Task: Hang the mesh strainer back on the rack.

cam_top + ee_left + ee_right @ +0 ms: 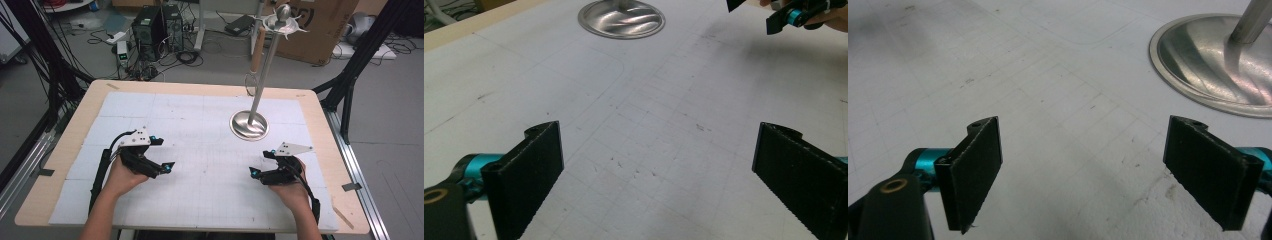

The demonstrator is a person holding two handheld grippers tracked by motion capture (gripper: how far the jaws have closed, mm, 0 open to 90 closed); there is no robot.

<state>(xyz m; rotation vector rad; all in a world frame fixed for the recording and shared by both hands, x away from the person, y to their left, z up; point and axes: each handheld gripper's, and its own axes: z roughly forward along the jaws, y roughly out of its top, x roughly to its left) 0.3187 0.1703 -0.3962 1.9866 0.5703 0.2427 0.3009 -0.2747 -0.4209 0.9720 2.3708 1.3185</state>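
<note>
Two hand-held grippers low on the white counter point(200, 150), left gripper point(162, 153) lower left, right gripper point(261, 162) lower right, both jaws spread wide, holding nothing, metal stand point(249, 125) upper centre-right.

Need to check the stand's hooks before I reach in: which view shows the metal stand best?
The high view: the metal stand shows whole there, from round base up the pole to the hooked top. The left gripper view catches part of its base; the right gripper view shows base and lower pole.
</note>
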